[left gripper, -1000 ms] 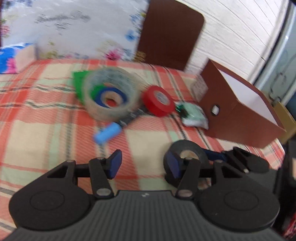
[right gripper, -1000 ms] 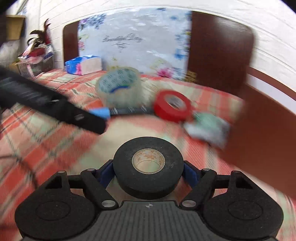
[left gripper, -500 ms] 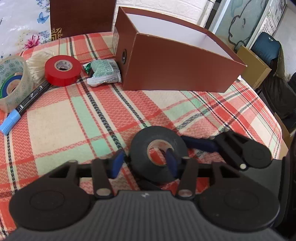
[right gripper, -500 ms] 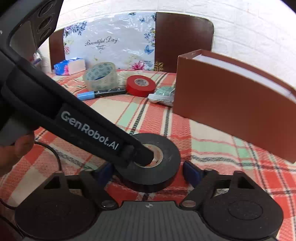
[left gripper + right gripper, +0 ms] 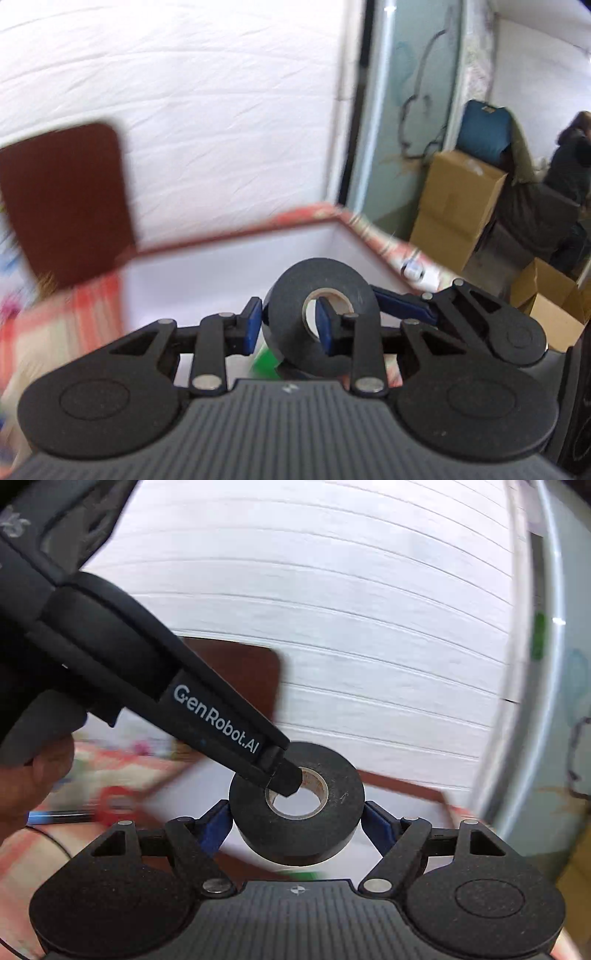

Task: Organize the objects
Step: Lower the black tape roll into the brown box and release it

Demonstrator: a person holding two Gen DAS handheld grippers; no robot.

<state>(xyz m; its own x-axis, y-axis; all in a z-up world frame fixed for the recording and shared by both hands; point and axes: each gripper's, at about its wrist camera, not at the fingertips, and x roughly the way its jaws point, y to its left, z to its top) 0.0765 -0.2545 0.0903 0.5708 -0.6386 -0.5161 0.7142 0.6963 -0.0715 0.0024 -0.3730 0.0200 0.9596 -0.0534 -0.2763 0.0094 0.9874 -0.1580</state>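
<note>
In your left wrist view, the black roll of matte tape with a pale cardboard core (image 5: 320,315) sits at the tip of your left gripper (image 5: 286,326), raised above the brown cardboard box with a white inside (image 5: 229,258). One blue pad (image 5: 253,325) presses the roll's outer wall on the left; the other blue pad (image 5: 325,325) sits inside the core hole, so the left gripper is clenched on one side of the ring. Its jaws have just been closing onto that wall. To the right of the roll, a blue finger of your right gripper (image 5: 400,304) reaches toward the rim; whether it touches there is unclear. A green patch (image 5: 266,363) shows just below the roll, too blurred to name.

In your right wrist view, the same black roll (image 5: 297,806) lies flat between the two blue pads of your right gripper (image 5: 297,821), over the box's white interior (image 5: 207,775). The jaws stand wide, with the pads at the roll's left and right sides; whether they press on it cannot be told. From the upper left of the roll, the black left gripper arm marked GenRobot.AI (image 5: 221,720) comes down with its tip inside the core. The roll's face is dusty and lightly scuffed. Your hand (image 5: 33,775) shows far left of the roll.
</note>
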